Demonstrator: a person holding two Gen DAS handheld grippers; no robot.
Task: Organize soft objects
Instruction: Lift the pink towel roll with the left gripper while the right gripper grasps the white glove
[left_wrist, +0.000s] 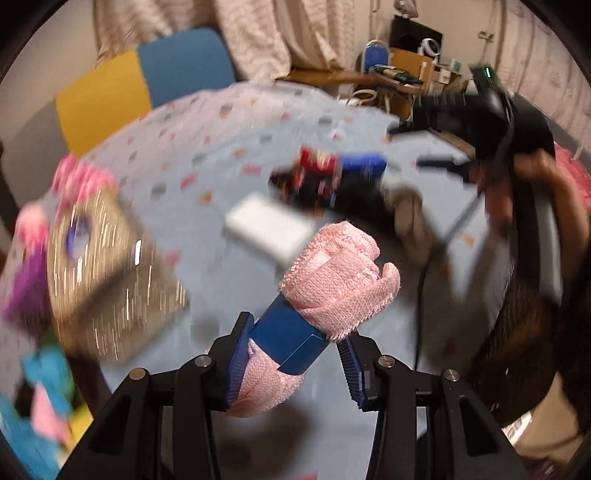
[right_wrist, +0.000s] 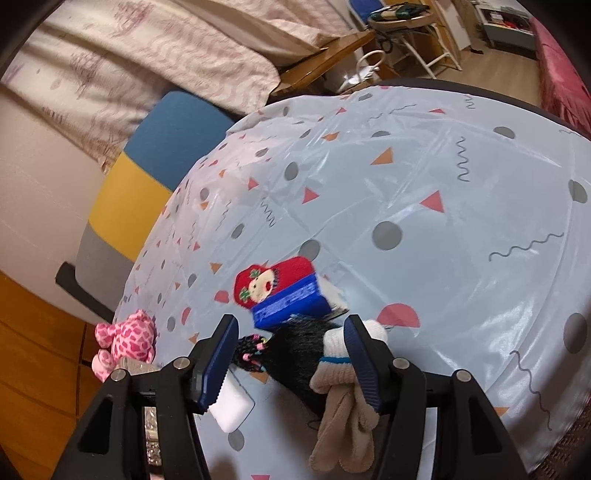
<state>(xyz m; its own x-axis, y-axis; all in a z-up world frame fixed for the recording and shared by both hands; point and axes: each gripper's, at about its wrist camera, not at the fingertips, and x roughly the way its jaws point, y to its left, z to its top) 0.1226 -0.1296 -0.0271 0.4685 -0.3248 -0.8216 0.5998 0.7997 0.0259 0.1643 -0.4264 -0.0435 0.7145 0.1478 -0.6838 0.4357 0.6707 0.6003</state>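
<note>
While right jaws gape, left jaws clamp the pink towel roll (left_wrist: 325, 291).

Left gripper (left_wrist: 295, 365) jaws clamped; right gripper (right_wrist: 291, 363) jaws apart.

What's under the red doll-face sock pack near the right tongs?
The red doll-face sock pack rests partly on a black furry item, with something white showing at its right edge. Whatever lies directly beneath is covered.
</note>
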